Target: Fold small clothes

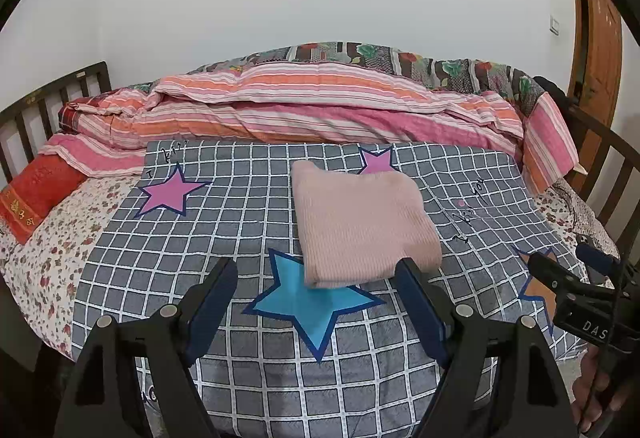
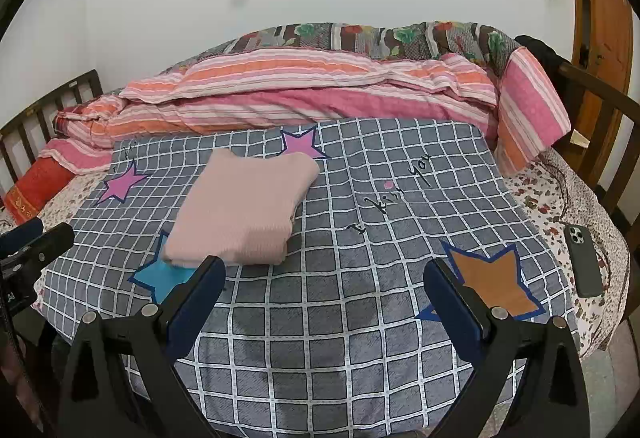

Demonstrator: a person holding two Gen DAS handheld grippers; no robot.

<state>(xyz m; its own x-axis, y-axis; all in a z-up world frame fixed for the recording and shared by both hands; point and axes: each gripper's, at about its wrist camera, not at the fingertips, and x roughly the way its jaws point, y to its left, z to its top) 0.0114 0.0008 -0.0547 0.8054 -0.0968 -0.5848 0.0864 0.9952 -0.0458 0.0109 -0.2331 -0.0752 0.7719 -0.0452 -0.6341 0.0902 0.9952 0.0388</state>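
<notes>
A pink ribbed garment (image 1: pixel 362 226) lies folded into a neat rectangle on the grey checked blanket (image 1: pixel 240 230); it also shows in the right wrist view (image 2: pixel 244 210). My left gripper (image 1: pixel 318 272) is open and empty, held just short of the garment's near edge. My right gripper (image 2: pixel 324 270) is open and empty, to the right of the garment over the blanket (image 2: pixel 360 302). The right gripper also shows at the right edge of the left wrist view (image 1: pixel 560 274).
A striped pink and orange quilt (image 1: pixel 288 110) is bunched along the back of the bed. A red pillow (image 1: pixel 36 194) lies at the left. A dark phone (image 2: pixel 584 262) rests on the floral sheet at the right. Wooden bed rails (image 2: pixel 608 126) stand at both ends.
</notes>
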